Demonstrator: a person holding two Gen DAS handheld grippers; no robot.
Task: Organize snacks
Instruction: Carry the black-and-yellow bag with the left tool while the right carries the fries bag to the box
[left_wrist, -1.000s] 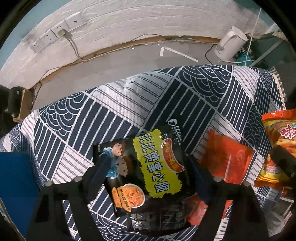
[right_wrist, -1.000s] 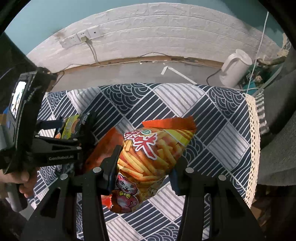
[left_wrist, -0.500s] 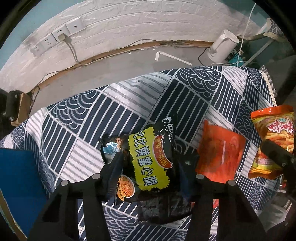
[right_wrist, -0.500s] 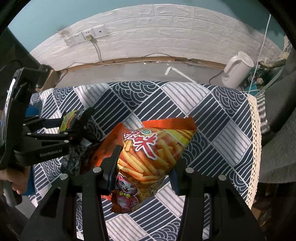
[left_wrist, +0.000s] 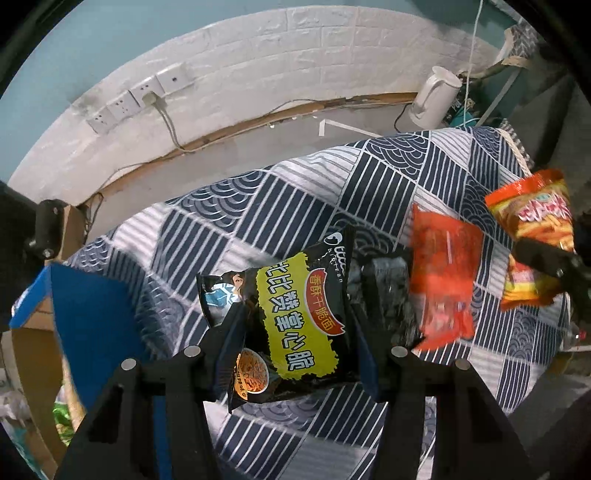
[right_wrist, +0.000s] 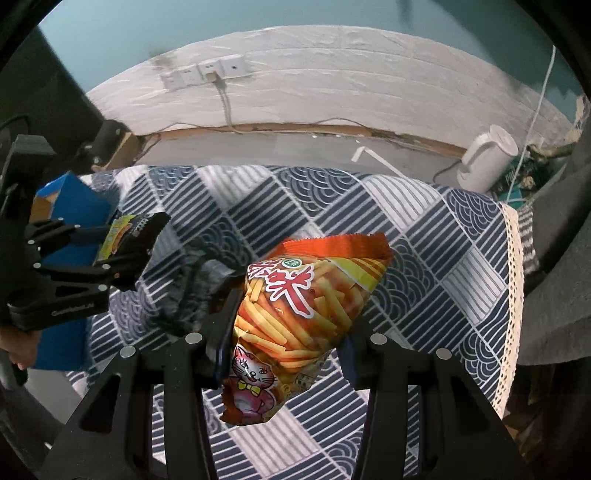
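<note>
My black noodle packet (left_wrist: 295, 325) hangs upright, pinched in the left gripper (left_wrist: 295, 332) above the counter (left_wrist: 277, 206); the blue box (left_wrist: 85, 314) lies just left. The right gripper (right_wrist: 284, 332) pinches the fries bag (right_wrist: 306, 295), farther off.

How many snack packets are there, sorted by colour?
Black and yellow packet, held in the left gripper: 1
Orange fries packet with a cat, held in the right gripper: 1
Plain red-orange packet, lying on the patterned cloth: 1
Dark packet on the cloth: 1
Total: 4
</note>
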